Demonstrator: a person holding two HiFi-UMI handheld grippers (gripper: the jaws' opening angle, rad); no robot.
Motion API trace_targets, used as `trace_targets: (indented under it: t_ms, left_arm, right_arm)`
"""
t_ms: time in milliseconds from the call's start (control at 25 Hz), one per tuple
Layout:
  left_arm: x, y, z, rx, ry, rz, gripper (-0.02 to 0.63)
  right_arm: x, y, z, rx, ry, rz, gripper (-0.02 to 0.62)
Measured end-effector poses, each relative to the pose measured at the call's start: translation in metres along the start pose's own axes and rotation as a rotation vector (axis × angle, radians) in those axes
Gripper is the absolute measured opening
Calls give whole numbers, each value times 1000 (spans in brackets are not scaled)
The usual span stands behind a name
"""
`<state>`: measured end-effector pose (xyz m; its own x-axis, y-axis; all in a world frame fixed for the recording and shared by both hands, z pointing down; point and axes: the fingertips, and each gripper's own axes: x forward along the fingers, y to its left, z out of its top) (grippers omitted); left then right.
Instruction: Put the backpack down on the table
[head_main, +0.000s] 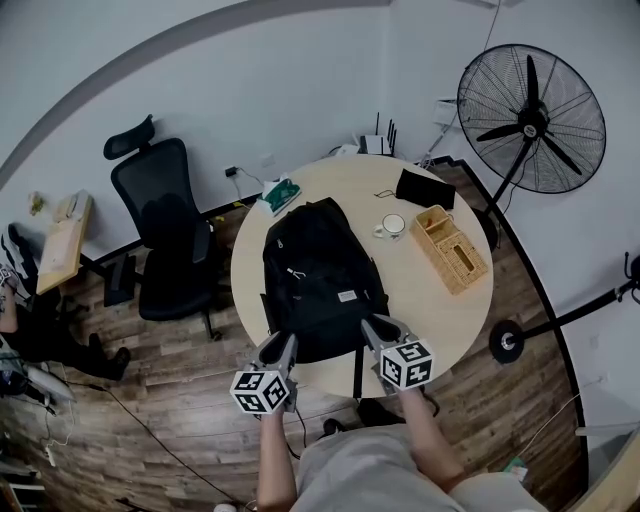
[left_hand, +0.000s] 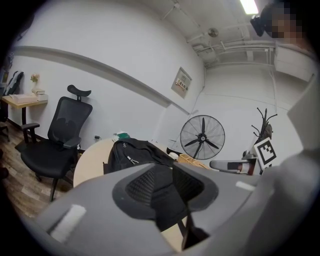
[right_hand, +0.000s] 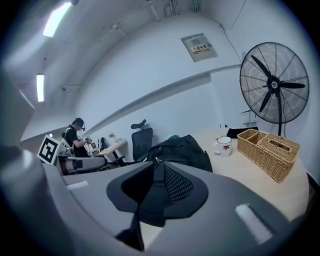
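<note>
A black backpack lies flat on the round wooden table, its bottom end at the near edge. My left gripper is at the pack's near left corner, and my right gripper at its near right corner. In the left gripper view the jaws hold a black mesh shoulder strap between them. The right gripper view shows the same: the right gripper is shut on the other mesh strap. A thin strap hangs down past the table's edge.
On the table's right side are a wicker basket, a white mug and a black pouch; a green item lies behind the pack. A black office chair stands left, a floor fan right. A person stands far off.
</note>
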<state>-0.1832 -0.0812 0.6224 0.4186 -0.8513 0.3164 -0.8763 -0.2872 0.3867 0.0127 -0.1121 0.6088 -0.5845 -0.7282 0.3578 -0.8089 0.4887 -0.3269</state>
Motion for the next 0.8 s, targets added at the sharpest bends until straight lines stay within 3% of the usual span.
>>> trace_targets:
  t_ms: [400,800]
  left_arm:
    - [6,0,3,-7,0,4,61]
    - [7,-2,5,-16,1,-7,57]
  right_arm:
    - [1,-2,6,2,-4,-2,23]
    - [2,5,9,-3,-10,38,0]
